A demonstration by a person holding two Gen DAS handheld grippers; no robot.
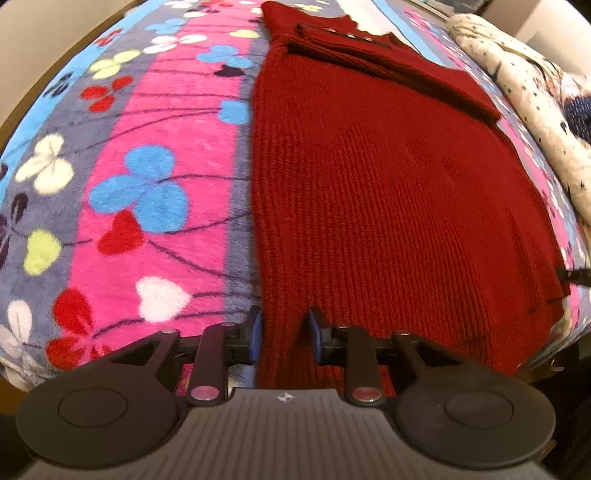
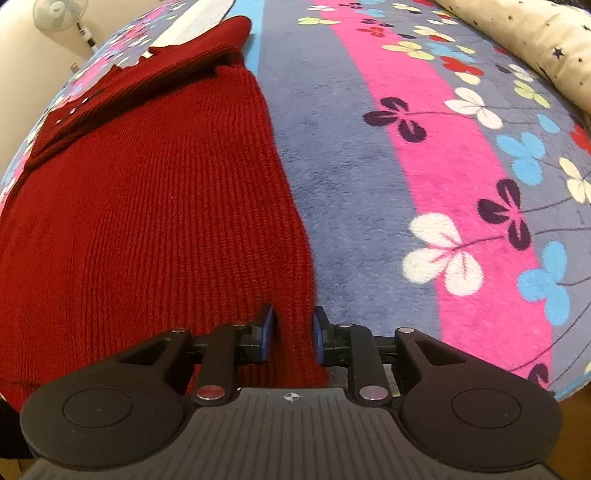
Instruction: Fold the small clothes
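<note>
A dark red knit sweater (image 1: 369, 177) lies flat on the flowered blanket, its sleeves folded across the chest at the far end. My left gripper (image 1: 284, 332) is shut on the near hem at the sweater's left corner, and red knit fills the gap between its blue pads (image 1: 256, 334). In the right wrist view the same sweater (image 2: 147, 206) fills the left half. There my right gripper (image 2: 293, 334) is shut on the hem's right corner, and the knit bunches between its pads (image 2: 266, 332). The right gripper's dark tip (image 1: 572, 275) shows at the left wrist view's right edge.
A fleece blanket (image 1: 155, 177) with pink, grey and blue stripes and clover flowers covers the bed (image 2: 424, 166). A cream star-patterned quilt (image 1: 524, 96) lies bunched along the far right side (image 2: 535, 33). A white cloth (image 2: 199, 22) lies beyond the sweater's collar. A fan (image 2: 55, 14) stands by the wall.
</note>
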